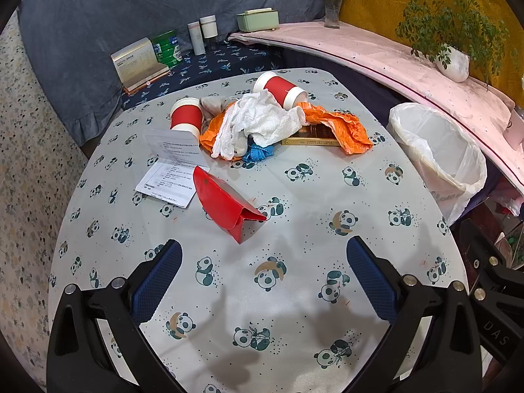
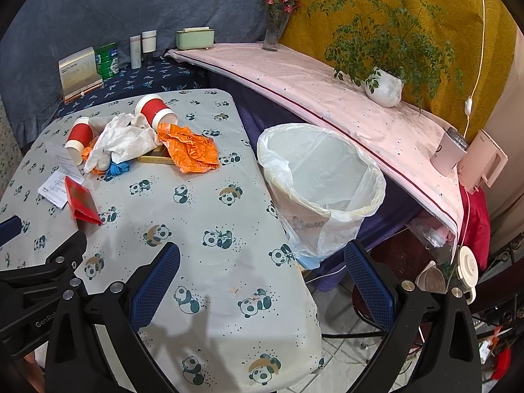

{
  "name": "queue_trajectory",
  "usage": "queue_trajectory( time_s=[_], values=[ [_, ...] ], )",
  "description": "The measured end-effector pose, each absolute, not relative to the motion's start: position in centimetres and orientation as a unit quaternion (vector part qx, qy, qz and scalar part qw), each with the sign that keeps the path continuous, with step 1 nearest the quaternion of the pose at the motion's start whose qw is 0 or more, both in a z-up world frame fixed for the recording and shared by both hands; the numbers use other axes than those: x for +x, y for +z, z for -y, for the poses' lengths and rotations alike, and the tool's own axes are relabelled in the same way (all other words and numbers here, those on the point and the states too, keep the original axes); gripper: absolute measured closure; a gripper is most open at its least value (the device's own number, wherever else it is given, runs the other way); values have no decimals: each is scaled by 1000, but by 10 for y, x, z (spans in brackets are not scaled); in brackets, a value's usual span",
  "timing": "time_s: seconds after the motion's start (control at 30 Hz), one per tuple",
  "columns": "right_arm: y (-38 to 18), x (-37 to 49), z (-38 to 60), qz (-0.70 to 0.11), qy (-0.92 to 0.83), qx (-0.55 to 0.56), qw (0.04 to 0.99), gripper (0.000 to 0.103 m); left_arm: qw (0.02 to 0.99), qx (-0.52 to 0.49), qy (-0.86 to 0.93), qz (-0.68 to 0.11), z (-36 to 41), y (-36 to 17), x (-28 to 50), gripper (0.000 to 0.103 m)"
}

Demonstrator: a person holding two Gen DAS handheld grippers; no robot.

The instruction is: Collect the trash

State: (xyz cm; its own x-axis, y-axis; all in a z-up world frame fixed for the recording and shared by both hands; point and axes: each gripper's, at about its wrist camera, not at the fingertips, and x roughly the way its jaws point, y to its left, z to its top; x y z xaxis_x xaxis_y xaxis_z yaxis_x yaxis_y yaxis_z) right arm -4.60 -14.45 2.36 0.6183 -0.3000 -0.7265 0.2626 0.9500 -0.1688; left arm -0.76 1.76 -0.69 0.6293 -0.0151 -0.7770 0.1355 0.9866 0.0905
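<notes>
Trash lies piled at the far side of the panda-print table (image 1: 294,294): two red paper cups (image 1: 186,116) (image 1: 281,90) on their sides, a crumpled white paper towel (image 1: 262,119), an orange wrapper (image 1: 344,127), a blue scrap (image 1: 258,154) and a flat gold box (image 1: 311,137). Nearer lie a folded red envelope (image 1: 226,204) and printed paper sheets (image 1: 170,167). A white-lined bin (image 2: 321,180) stands off the table's right edge. My left gripper (image 1: 263,258) hovers open just short of the red envelope. My right gripper (image 2: 262,262) is open over the table's right edge, with the bin just beyond it.
A pink-covered shelf (image 2: 311,85) runs behind the bin with a potted plant (image 2: 383,85), a flower vase (image 2: 273,32), a mug (image 2: 447,150) and a kettle (image 2: 484,160). Tins, bottles and boxes (image 1: 167,49) stand on the dark cloth behind the table. Clutter sits on the floor at the right.
</notes>
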Motion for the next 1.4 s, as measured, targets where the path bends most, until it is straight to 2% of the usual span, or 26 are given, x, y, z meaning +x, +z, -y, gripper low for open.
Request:
queue_trajectory(
  time_s=[1.4],
  values=[
    [21, -45, 147, -408, -158, -20, 899, 7, 894, 63, -39, -442, -22, -12, -4, 7]
  ],
)
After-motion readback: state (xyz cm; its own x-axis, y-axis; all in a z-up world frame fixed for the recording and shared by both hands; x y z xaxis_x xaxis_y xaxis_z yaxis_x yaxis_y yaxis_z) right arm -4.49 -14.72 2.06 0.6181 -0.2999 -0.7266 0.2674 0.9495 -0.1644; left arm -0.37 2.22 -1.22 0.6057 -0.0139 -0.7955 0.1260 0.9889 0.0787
